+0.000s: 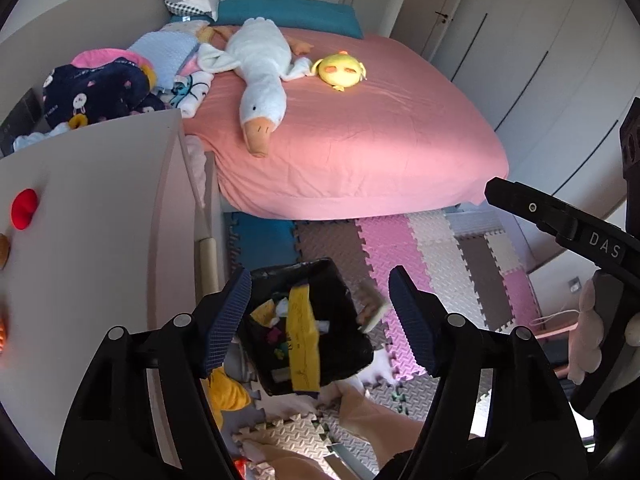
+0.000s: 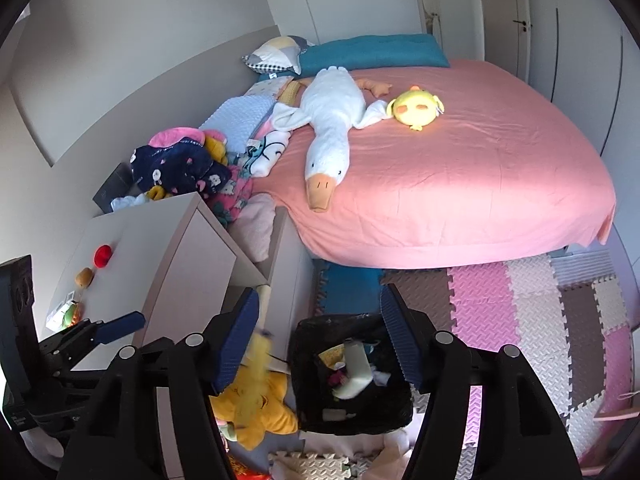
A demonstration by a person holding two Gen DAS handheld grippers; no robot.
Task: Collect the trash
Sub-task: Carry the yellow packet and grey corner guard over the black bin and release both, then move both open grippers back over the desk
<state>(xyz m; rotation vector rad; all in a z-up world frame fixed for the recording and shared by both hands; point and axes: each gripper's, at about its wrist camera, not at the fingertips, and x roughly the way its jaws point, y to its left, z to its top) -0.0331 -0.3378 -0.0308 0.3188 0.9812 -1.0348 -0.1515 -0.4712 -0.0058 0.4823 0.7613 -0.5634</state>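
A: Dresser (image 2: 132, 256) on the left bears small toys; the left gripper (image 1: 318, 316) hangs with fingers spread wide, gripping nothing.

B: Between them?

A: The black trash bin (image 1: 340, 284) on the floor mats, holding a yellow wrapper (image 1: 304, 336) and scraps.

B: And rightward?

A: The right gripper (image 2: 318, 340), fingers parted and empty, above that bin; the pink bed (image 2: 480, 184) lies beyond.

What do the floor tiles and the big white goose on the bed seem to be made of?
The floor tiles look like soft matte foam: jigsaw-toothed edges and an embossed surface. The goose looks like plush fabric, probably stuffed: fuzzy white pile, limp wings.
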